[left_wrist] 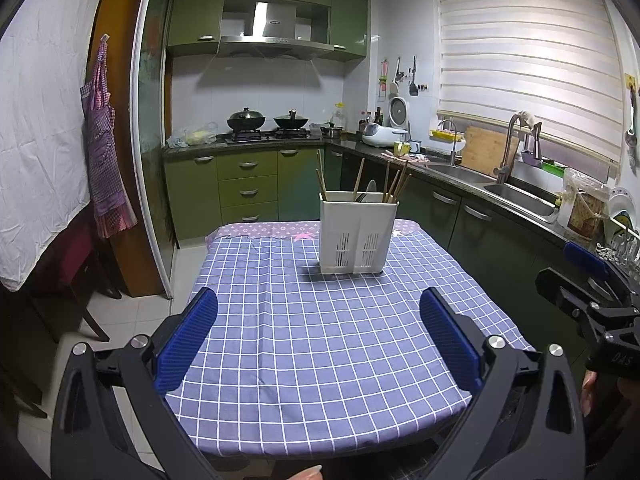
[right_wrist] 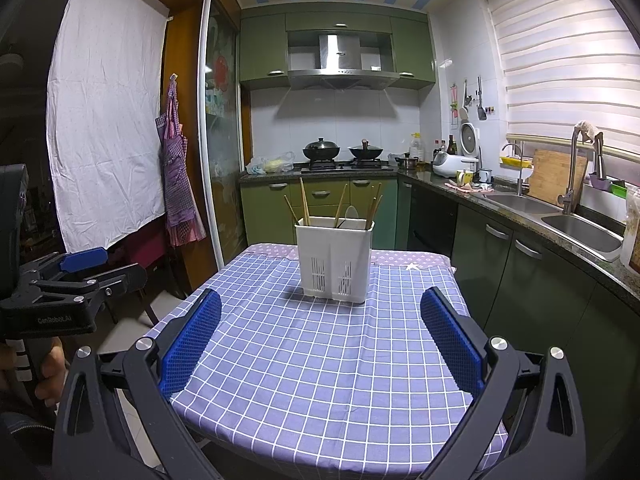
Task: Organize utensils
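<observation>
A white slotted utensil holder (left_wrist: 357, 233) (right_wrist: 333, 261) stands upright toward the far end of the table, on the blue checked tablecloth (left_wrist: 320, 352) (right_wrist: 320, 360). Several wooden chopsticks (left_wrist: 393, 184) (right_wrist: 304, 204) and a spoon (left_wrist: 370, 190) (right_wrist: 350, 214) stick out of its top. My left gripper (left_wrist: 318, 320) is open above the near part of the table, well short of the holder, nothing between its blue pads. My right gripper (right_wrist: 320, 322) is open too, likewise empty and short of the holder. Each gripper also appears at the side of the other's view.
A green kitchen counter with a double sink (right_wrist: 560, 220) runs along the right of the table. A stove with two woks (left_wrist: 266, 122) is at the back. A chair (left_wrist: 76, 280) and a hanging apron (left_wrist: 104, 140) are on the left. A hand (right_wrist: 48, 364) holds the left gripper's handle.
</observation>
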